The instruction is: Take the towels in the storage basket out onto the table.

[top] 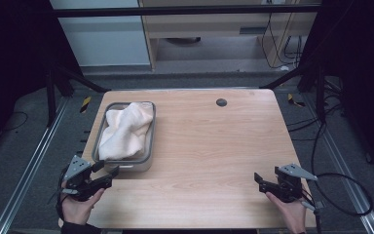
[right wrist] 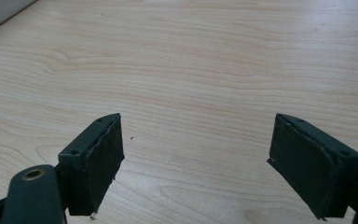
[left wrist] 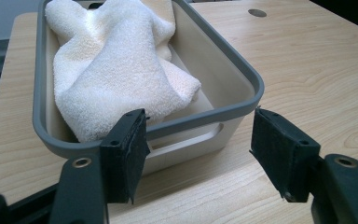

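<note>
1. Left tool (top: 108, 171) at the near-left of the table (top: 209, 146), jaws spread wide, nothing between them, pointing at the tray's near end.
2. Left gripper view: the same left tool (left wrist: 200, 149) sits just before the tray's near end wall, pads not touching it.
3. Tray (top: 150, 141), grey rim and pale body, stands on the table's left half; in the left gripper view the tray (left wrist: 242, 88) shows a handle slot in its near wall.
4. White towel (top: 125, 129) lies bunched inside the tray, towel (left wrist: 116, 70) heaped above the rim.
5. Right tool (top: 260, 181) at near-right, well apart from the tray.
6. Right gripper view: right tool (right wrist: 196, 163) spread, empty, over bare wood.
</note>
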Demonstrator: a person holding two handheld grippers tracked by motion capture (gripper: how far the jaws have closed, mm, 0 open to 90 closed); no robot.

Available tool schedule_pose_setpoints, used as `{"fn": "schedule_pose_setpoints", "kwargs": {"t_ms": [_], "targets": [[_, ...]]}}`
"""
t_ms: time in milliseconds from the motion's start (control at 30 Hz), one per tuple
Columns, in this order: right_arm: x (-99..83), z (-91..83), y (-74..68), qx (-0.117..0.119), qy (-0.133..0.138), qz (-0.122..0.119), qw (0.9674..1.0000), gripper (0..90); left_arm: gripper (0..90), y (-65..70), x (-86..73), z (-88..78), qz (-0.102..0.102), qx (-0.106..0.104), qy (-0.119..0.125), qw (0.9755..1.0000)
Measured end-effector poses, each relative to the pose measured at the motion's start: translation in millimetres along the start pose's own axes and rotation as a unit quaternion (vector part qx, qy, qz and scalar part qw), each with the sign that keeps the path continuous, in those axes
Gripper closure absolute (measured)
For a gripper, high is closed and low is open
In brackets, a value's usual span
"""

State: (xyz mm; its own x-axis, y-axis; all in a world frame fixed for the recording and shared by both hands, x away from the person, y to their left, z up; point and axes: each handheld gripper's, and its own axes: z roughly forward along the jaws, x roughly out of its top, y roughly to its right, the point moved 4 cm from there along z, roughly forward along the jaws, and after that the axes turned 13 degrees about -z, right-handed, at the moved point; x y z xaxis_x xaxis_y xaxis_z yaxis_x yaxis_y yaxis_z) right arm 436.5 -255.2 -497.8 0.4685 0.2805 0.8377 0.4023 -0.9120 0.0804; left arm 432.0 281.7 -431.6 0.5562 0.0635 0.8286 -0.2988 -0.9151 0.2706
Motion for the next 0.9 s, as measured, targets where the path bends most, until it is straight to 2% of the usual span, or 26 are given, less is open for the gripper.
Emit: {"fn": "schedule_pose_setpoints", "kwargs": {"t_ms": [200, 667, 900], "targets": [[0.4, 0.1, 0.5, -0.001, 0.002, -0.001, 1.0, 17.2, 35.1, 2.4, 11.8, -1.7, 0.003, -0.004, 0.009, 1.0], [1.2, -0.6, 0.7, -0.001, 0.002, -0.003, 1.0, 16.8, 33.2, 5.7, 33.7, 3.9, 0.018, -0.006, 0.004, 0.9998], [0.8, 0.1, -0.2, 0.001, 0.0, -0.007, 1.0, 16.6, 32.8, 4.3, 46.6, 10.2, 0.021, 0.001, -0.001, 0.9998]]}}
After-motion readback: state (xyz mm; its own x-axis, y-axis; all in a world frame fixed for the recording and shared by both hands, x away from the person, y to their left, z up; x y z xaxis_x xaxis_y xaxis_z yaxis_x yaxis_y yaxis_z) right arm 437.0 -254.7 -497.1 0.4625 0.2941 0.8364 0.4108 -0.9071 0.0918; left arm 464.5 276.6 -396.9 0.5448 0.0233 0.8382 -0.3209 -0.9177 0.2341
